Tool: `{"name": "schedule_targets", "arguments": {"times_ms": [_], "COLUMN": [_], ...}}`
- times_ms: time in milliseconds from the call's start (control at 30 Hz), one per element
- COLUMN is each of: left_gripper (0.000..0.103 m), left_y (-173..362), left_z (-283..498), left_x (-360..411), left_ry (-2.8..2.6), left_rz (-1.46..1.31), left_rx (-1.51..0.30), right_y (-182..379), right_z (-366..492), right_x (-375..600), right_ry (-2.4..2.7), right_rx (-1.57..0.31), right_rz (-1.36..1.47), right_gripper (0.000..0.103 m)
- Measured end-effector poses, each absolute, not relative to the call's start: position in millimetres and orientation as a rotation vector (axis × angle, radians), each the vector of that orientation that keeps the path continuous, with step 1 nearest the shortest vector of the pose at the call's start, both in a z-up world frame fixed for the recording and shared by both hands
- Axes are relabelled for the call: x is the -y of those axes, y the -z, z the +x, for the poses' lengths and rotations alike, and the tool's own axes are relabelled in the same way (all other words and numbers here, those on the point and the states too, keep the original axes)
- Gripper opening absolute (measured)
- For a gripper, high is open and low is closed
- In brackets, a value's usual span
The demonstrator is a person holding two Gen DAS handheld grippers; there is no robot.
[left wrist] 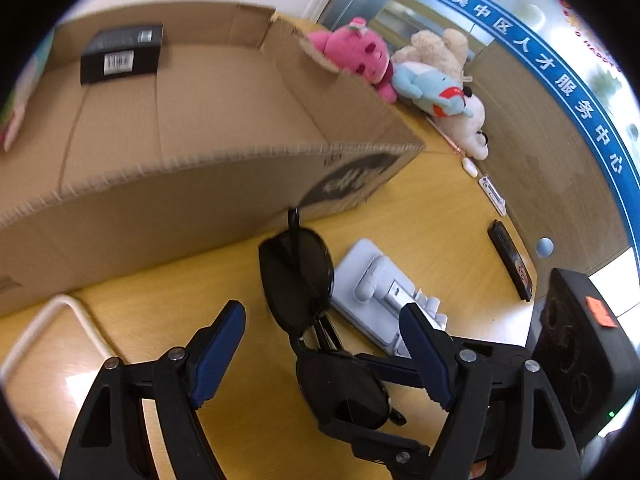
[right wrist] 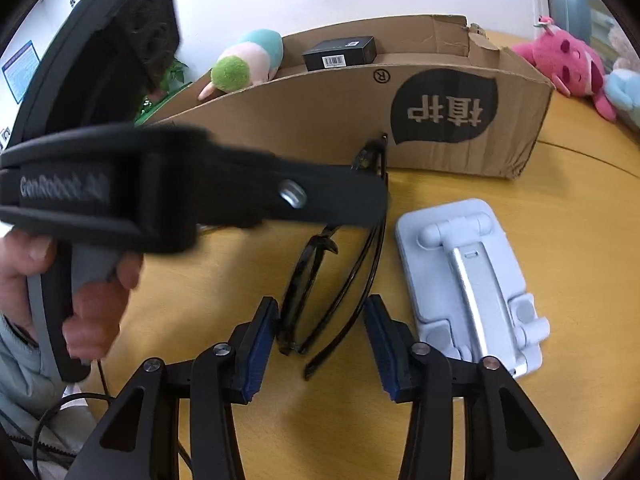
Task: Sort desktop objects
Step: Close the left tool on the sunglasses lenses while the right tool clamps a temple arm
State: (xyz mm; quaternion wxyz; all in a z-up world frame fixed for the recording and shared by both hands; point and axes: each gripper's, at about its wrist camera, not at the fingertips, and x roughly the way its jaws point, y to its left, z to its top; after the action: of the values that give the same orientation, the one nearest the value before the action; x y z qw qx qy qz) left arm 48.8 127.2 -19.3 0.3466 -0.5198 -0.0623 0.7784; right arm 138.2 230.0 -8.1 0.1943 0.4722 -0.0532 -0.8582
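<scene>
Sunglasses (right wrist: 320, 300) between right gripper (right wrist: 322, 344) fingers; left-view lenses dark.

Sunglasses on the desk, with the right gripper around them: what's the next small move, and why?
Probably close the right gripper a little more, until both pads press the sunglasses. The folded frame lies between its jaws, but a gap shows beside the right-hand pad, so it does not look gripped yet. The cardboard box stands just behind.
</scene>
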Motion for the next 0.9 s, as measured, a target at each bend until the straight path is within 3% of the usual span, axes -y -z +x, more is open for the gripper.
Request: {"name": "schedule_targets", "arguments": {"times_ms": [33, 67, 100, 267, 333, 367, 433, 633, 733, 833, 900], "left_gripper": [0.076, 0.066, 0.062, 0.058, 0.046, 0.045, 0.045, 0.043, 0.037, 0.022, 0.022], "left_y": [23, 28, 31, 34, 36, 36, 33, 30, 22, 9, -1], "left_z": [49, 50, 52, 58, 60, 63, 67, 68, 70, 70, 70], "left_x": [-128, -129, -128, -124, -123, -124, -124, -117, -115, -113, -110], "left_ry": [-2.016, -2.014, -1.99, -1.991, -1.951, -1.947, -1.99, -2.003, -2.022, -2.042, -2.055], "left_rz": [-1.37, -1.393, -1.402, -1.395, -1.402, -1.404, -1.396, -1.389, -1.36, -1.319, -1.289], "left_rx": [0.157, 0.149, 0.174, 0.232, 0.261, 0.269, 0.224, 0.268, 0.276, 0.288, 0.295], "right_y": [8, 8, 8, 6, 5, 1, -3, -4, -7, -14, -23], "right_z": [138, 138, 139, 143, 144, 146, 150, 150, 151, 154, 155], "right_x": [-229, -229, -229, -224, -222, -221, -208, -207, -207, -209, -210], "right_ry": [2.408, 2.408, 2.406, 2.385, 2.377, 2.359, 2.364, 2.338, 2.339, 2.36, 2.379], "right_rx": [0.145, 0.141, 0.134, 0.112, 0.123, 0.139, 0.068, 0.12, 0.13, 0.116, 0.101], "right_rz": [1.32, 1.317, 1.315, 1.293, 1.277, 1.242, 1.226, 1.224, 1.215, 1.184, 1.154], "right_gripper": [0.04, 0.037, 0.033, 0.028, 0.027, 0.01, 0.011, 0.01, 0.008, 0.008, 0.007]}}
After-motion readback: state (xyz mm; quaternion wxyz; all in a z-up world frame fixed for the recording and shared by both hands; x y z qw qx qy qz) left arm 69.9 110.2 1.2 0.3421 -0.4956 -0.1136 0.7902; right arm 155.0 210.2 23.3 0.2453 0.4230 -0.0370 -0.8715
